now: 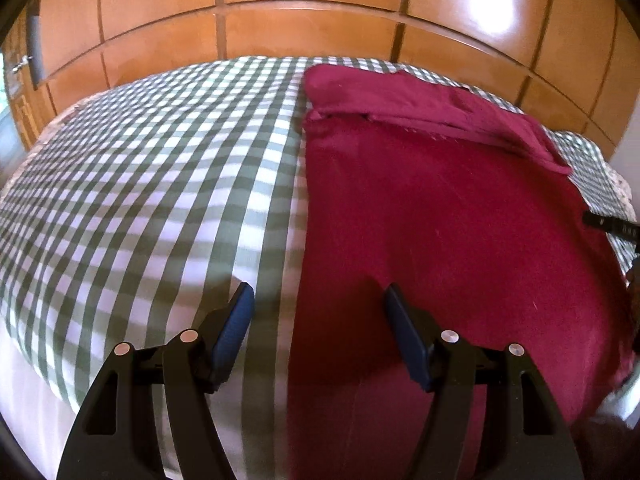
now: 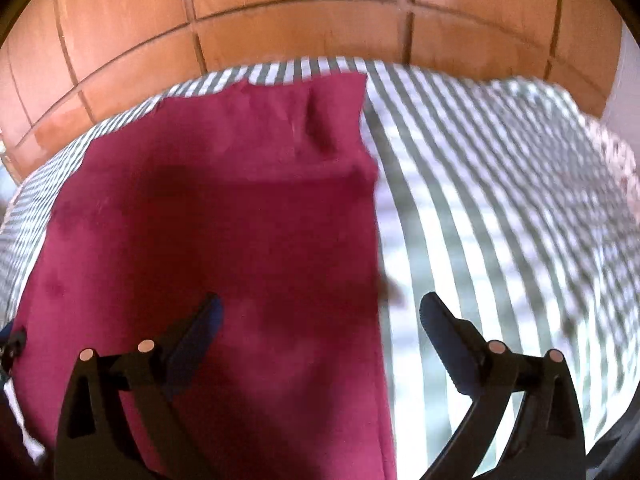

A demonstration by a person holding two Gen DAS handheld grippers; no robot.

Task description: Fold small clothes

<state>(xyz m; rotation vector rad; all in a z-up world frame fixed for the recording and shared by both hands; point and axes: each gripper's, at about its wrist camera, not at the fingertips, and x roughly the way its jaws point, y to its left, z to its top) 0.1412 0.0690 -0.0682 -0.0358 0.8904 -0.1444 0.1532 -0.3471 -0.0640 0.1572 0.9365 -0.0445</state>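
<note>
A dark red garment (image 1: pixel 440 216) is lying flat on the green-checked bed cover (image 1: pixel 160 184), its far end folded over in a band. The left tongs (image 1: pixel 320 304) are hovering partly open and empty over its left edge. The right tongs (image 2: pixel 320 312) are gaping wide, apparently empty, though blurred.

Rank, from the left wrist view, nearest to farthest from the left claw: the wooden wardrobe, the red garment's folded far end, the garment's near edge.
1. Near edge, between the left claw fingers.
2. Folded far end, up the bed.
3. Wooden wardrobe, behind the bed.
</note>
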